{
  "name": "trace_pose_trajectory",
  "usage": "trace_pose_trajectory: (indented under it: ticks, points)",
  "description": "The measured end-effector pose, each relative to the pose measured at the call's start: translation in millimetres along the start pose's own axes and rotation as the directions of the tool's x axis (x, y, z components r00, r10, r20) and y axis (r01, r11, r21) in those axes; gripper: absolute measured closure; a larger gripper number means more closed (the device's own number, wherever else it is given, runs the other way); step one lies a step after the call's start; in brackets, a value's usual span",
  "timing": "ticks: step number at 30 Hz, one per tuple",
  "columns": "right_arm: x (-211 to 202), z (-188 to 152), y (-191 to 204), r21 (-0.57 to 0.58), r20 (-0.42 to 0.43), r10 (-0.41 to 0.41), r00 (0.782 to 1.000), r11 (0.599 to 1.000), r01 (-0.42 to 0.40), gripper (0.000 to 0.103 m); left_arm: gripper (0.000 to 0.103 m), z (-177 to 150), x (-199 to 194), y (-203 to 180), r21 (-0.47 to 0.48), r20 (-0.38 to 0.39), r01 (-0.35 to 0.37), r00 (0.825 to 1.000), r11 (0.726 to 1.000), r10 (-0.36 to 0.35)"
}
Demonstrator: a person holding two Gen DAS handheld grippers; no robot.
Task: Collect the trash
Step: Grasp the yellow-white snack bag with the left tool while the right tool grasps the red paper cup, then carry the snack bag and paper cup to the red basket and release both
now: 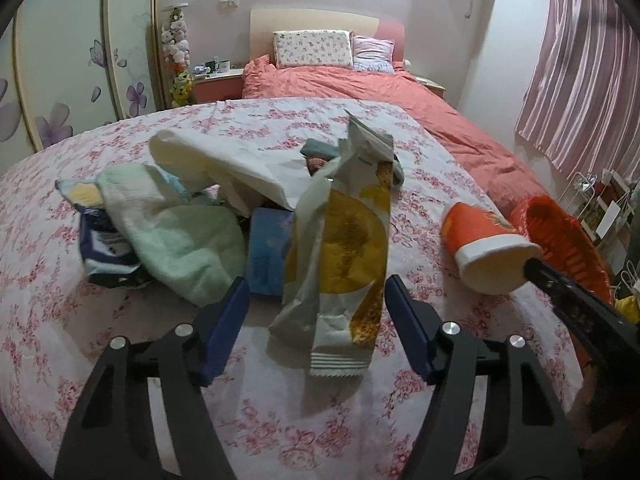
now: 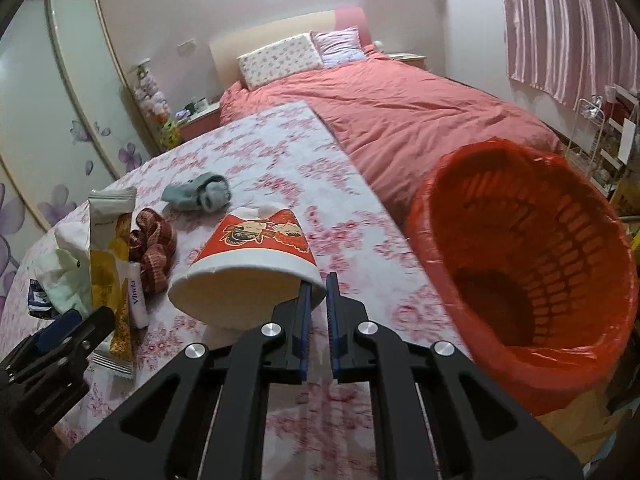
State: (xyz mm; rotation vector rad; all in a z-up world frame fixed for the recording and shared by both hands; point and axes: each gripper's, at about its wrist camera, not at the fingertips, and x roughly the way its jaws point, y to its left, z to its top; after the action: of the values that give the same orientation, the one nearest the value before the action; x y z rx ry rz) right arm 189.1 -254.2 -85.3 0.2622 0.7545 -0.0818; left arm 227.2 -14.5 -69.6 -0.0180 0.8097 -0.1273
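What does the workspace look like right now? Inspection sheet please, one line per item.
Surface: table in pink floral cloth, standing against a bed.
Job's things: paper cup tipped on its side; yellow-white snack wrapper; red-lined bin beside the table.
Clutter: green towel, white bag, blue packet, grey sock, scrunchie.
Grippers: right gripper shut on the paper cup's rim; left gripper open, jaws either side of the snack wrapper.
Cables: nothing seen.
Surroundings: bed, wardrobe, pink curtain.

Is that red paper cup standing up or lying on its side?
Tipped on its side. The paper cup has its open mouth facing the camera, its rim pinched by the right gripper.
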Motion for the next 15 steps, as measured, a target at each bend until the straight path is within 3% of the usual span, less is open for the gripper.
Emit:
trace_pose_trajectory:
  ticks: [7, 9, 15]
  points:
    - [0, -1, -7, 0.013, 0.001, 0.003, 1.000, 1.000, -0.003, 0.095, 0.034, 1, 14, -14, 0.036, -0.013, -0.078, 0.997, 0.996, 0.078]
    - [0, -1, -9, 0.018, 0.001, 0.003, 1.000, 1.000, -0.003, 0.095, 0.047, 3, 16, -18, 0.045, -0.011, -0.090, 0.996, 0.995, 0.091]
    - [-4, 0, -14, 0.028, 0.014, 0.009, 1.000, 1.000, -0.010, 0.096, 0.062, 6, 12, -14, 0.044, -0.003, -0.055, 0.998, 0.998, 0.055]
